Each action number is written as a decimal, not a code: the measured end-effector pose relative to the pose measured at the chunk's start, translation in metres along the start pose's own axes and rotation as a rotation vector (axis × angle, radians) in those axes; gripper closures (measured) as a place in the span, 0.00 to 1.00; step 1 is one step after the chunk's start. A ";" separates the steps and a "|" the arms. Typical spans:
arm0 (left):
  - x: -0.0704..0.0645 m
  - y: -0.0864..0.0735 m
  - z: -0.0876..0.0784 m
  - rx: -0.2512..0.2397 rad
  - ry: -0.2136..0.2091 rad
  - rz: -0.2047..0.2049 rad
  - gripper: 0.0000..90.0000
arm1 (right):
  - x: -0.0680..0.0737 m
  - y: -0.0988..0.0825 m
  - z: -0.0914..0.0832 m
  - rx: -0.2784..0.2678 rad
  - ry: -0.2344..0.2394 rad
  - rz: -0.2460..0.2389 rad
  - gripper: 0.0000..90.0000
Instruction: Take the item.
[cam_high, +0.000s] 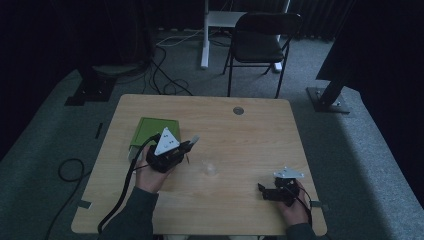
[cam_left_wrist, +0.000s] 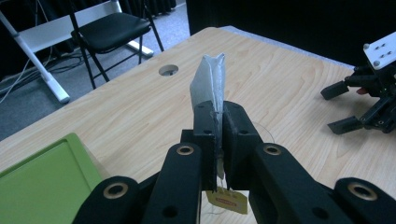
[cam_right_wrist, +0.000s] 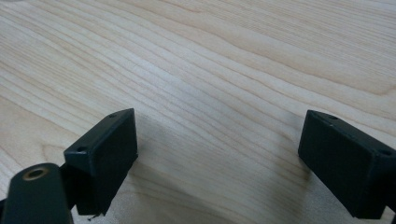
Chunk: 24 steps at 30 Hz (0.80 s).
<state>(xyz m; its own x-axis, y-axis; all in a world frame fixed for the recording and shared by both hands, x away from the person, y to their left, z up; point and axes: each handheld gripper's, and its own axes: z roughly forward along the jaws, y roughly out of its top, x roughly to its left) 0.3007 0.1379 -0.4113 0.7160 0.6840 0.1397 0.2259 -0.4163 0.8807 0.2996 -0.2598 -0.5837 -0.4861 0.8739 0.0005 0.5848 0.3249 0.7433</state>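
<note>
Nearest, the right tool rests on the bench, jaws spread wide and empty. Farther in, the left tool pinches a tea bag upright above the bench; it looks light, soft, easily torn, best held by its sealed edge. Beyond lies a green box.

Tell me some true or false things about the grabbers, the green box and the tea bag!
1. The left gripper pinches a tea bag. True.
2. The right gripper holds a spoon. False: its jaws are wide apart with nothing between them, just above the table.
3. The green box sits on the chair. False: it lies on the table, by the left gripper.
4. A yellow tag hangs below the tea bag. True.
</note>
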 end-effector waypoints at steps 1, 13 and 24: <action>0.000 0.000 0.000 -0.001 -0.001 -0.004 0.96 | 0.000 0.000 0.000 -0.001 0.000 -0.001 0.13; -0.001 0.008 0.006 0.001 -0.019 0.004 0.96 | 0.000 0.000 0.000 0.000 0.000 0.000 0.13; 0.000 0.009 0.012 0.000 -0.040 -0.010 0.96 | 0.000 0.000 0.000 -0.001 0.000 -0.003 0.13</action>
<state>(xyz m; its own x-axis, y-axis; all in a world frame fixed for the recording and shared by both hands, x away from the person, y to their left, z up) 0.3104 0.1266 -0.4085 0.7393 0.6638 0.1130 0.2327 -0.4093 0.8822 0.2995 -0.2599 -0.5837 -0.4882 0.8727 -0.0015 0.5825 0.3271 0.7441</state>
